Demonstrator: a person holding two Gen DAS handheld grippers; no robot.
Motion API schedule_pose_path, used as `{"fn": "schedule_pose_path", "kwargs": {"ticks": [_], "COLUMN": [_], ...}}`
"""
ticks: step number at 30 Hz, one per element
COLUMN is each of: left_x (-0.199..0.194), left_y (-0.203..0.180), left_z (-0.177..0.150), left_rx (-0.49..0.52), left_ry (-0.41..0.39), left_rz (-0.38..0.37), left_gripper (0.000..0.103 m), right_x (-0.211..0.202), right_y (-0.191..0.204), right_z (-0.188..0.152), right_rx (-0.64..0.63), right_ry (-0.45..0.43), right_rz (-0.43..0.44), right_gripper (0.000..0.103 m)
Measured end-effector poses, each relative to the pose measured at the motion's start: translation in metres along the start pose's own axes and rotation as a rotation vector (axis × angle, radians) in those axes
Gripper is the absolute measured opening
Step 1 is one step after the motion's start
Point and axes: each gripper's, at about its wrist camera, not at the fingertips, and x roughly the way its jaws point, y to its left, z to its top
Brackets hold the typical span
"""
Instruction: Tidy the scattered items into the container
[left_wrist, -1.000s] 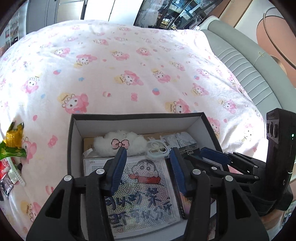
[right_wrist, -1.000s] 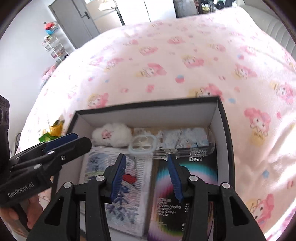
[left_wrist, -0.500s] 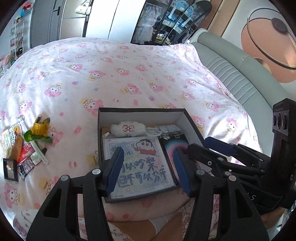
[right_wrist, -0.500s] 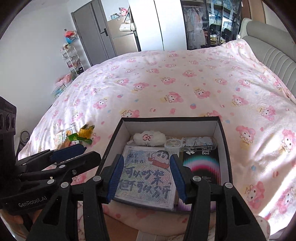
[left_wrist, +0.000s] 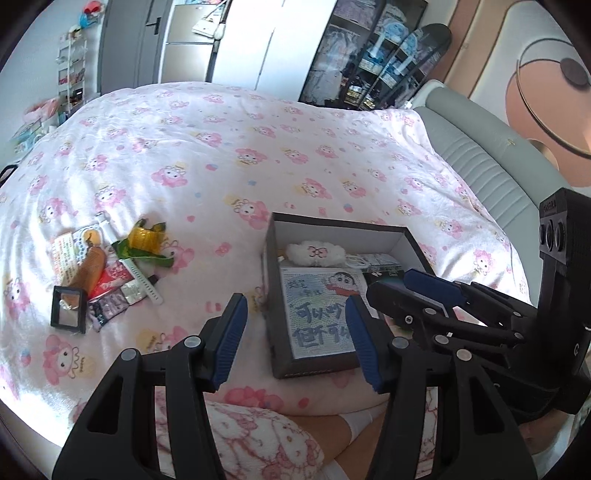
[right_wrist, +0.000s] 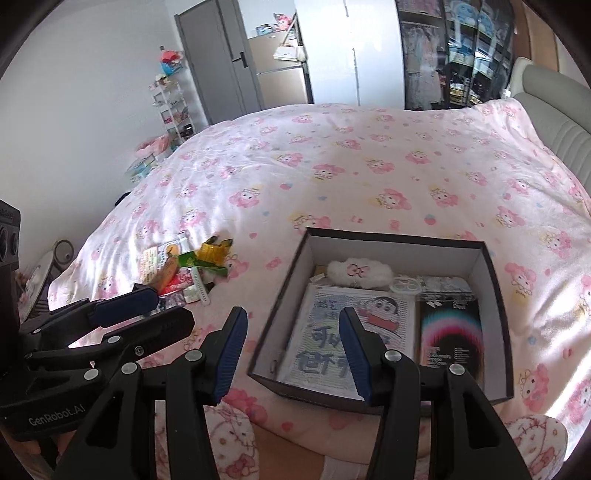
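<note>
Pink-printed bedding (left_wrist: 229, 147) fills the left wrist view, and on it sits a dark cardboard box (left_wrist: 275, 295) that already holds a cartoon-printed packet (left_wrist: 317, 314), a white fluffy pouch (left_wrist: 316, 253) and some small packets along its far wall. Well apart from it, off to the left, a cluster of loose items (left_wrist: 107, 273) lies on the bed: a yellow-and-green wrapper (left_wrist: 144, 240), a brown tube, a white strap, a small black-framed square (left_wrist: 68, 308) and sachets. By my reading the job is partly done, with that cluster left to move. The left tool (left_wrist: 295, 339) hangs above the bed near the box's left wall, jaws spread wide with nothing between them. The right tool (left_wrist: 436, 295) reaches in from the right above the box.

From the right wrist view, the box (right_wrist: 495, 295) lies ahead and slightly right, with a dark rainbow-printed pack (right_wrist: 450, 339) beside the cartoon packet (right_wrist: 354, 332). The right tool (right_wrist: 291, 350) is held low over the box's near-left corner, jaws apart and empty. The left tool (right_wrist: 140, 314) points toward the loose items (right_wrist: 184, 269), short of them; here its jaws look only narrowly parted.
</note>
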Motion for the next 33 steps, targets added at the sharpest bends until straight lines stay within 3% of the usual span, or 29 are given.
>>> {"fn": "schedule_pose_path", "kwargs": {"ticks": [4, 8, 11, 15, 19, 23, 26, 33], "left_x": [-0.017, -0.033, -0.041, -0.034, 0.007, 0.048, 0.063, 0.085], "left_y": [0.054, 0.112, 0.153, 0.21, 0.264, 0.322, 0.35, 0.375], "left_z": [-0.005, -0.013, -0.024, -0.04, -0.043, -0.048, -0.054, -0.059], "left_rx": [-0.095, -0.198, -0.265, -0.363, -0.38, -0.491, -0.567, -0.64], "left_ry": [-0.022, -0.039, -0.044, -0.029, 0.019, 0.076, 0.097, 0.102], "left_rz": [0.073, 0.121, 0.163, 0.231, 0.386, 0.381, 0.34, 0.262], "left_gripper": [0.056, 0.056, 0.056, 0.057, 0.053, 0.047, 0.046, 0.046], "right_x": [0.03, 0.072, 0.102, 0.145, 0.196, 0.246, 0.273, 0.327], "right_y": [0.047, 0.098, 0.132, 0.167, 0.197, 0.215, 0.229, 0.246], "right_z": [0.012, 0.023, 0.028, 0.037, 0.036, 0.039, 0.043, 0.013], "right_rx": [-0.067, -0.106, -0.151, -0.205, -0.283, -0.256, -0.275, -0.331], "right_ry": [0.029, 0.104, 0.164, 0.25, 0.378, 0.498, 0.521, 0.639], "right_rz": [0.1, 0.242, 0.3, 0.346, 0.332, 0.391, 0.353, 0.309], "right_gripper": [0.048, 0.048, 0.048, 0.048, 0.048, 0.048, 0.048, 0.048]}}
